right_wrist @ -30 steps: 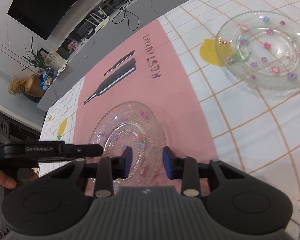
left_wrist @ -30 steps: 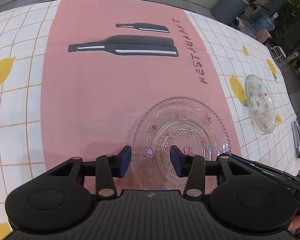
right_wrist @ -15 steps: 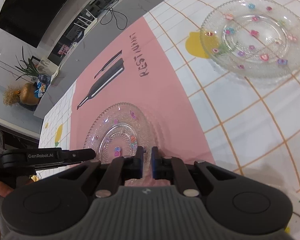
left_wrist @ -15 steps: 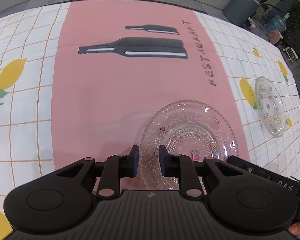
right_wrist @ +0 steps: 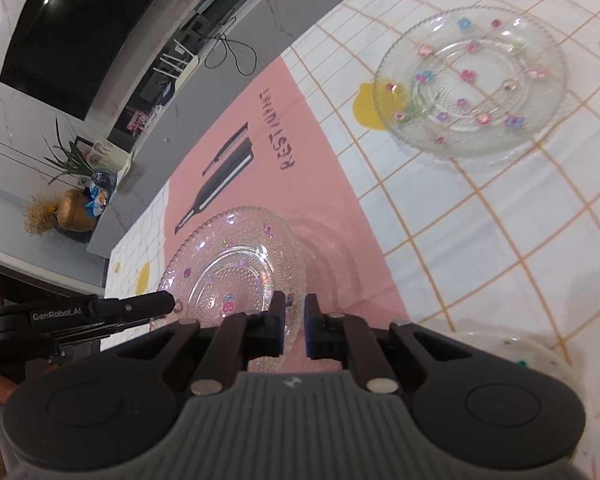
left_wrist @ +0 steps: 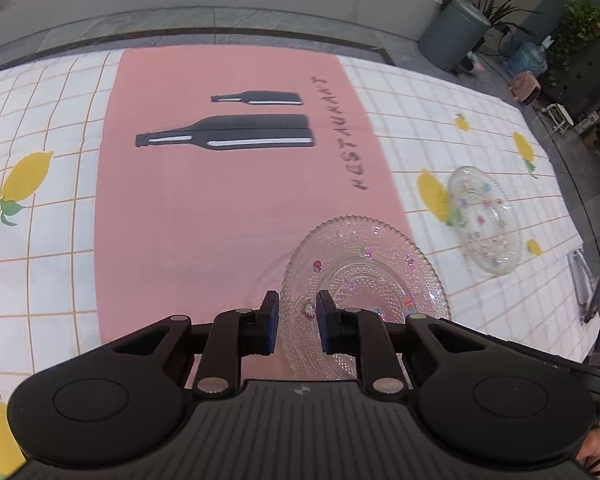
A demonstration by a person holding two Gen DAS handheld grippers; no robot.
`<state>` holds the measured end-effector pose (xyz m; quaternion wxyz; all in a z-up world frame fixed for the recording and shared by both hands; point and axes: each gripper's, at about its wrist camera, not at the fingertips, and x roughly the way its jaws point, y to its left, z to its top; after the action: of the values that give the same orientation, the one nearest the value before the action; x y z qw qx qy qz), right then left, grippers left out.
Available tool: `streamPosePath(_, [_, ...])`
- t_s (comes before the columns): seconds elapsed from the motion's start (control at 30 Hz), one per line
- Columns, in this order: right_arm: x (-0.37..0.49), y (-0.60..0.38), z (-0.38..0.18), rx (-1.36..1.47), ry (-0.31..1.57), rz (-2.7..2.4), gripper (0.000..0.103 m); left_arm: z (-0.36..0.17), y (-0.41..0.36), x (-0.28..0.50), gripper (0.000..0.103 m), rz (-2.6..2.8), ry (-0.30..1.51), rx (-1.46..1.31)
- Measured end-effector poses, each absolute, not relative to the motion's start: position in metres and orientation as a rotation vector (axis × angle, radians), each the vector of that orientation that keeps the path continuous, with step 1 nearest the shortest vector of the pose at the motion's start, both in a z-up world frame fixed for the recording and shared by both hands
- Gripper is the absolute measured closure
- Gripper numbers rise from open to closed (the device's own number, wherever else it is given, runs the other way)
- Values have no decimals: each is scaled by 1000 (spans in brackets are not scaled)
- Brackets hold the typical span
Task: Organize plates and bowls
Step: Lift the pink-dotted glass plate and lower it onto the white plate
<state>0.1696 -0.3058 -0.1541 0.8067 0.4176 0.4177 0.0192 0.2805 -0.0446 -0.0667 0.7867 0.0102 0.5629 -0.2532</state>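
A clear beaded glass plate (left_wrist: pixel 364 276) with small coloured flowers hangs tilted just above the pink cloth, its shadow beneath it in the right wrist view. My left gripper (left_wrist: pixel 297 322) is shut on its near rim, which sits between the blue pads. My right gripper (right_wrist: pixel 295 320) is shut on the same plate (right_wrist: pixel 236 268) at another spot on the rim. The left gripper's black fingers (right_wrist: pixel 148 304) show at the plate's left edge in the right wrist view. A second glass plate (left_wrist: pixel 486 220) (right_wrist: pixel 470 80) lies on the chequered cloth to the right.
The pink mat (left_wrist: pixel 220 208) with bottle prints and "RESTAURANT" covers the table's middle, over a white cloth with lemons (left_wrist: pixel 26 180). A pale dotted dish (right_wrist: pixel 520 356) shows blurred at the lower right. Grey bin (left_wrist: pixel 456 34) and plants stand beyond the far edge.
Both grippers went from open to shut on the near plate's rim. The plate has come up off the pink mat and both views have risen with it.
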Motion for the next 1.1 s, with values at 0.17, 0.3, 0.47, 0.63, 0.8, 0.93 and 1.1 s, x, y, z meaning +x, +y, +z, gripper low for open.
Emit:
streamPosePath(0.17, [147, -319, -141, 914, 863, 45, 96, -51, -55, 257, 81, -552, 1186, 16])
streamPosePath(0.3, [127, -332, -136, 927, 851, 46, 96, -43, -64, 234, 81, -563, 1175, 6])
streamPosePath(0.47, [101, -351, -129, 937, 840, 39, 96, -39, -78, 203, 81, -569, 1166, -16])
streamPosePath(0.63, [75, -369, -126, 917, 832, 32, 96, -46, -89, 175, 81, -577, 1177, -55])
streamPosePath(0.8, [51, -383, -128, 909, 829, 7, 96, -61, -95, 146, 81, -585, 1195, -101])
streamPosePath(0.93, [33, -391, -132, 907, 823, -2, 96, -73, -96, 126, 81, -574, 1193, -128])
streamPosePath(1.1, [19, -387, -135, 859, 824, -13, 96, -90, -88, 103, 81, -535, 1181, -198])
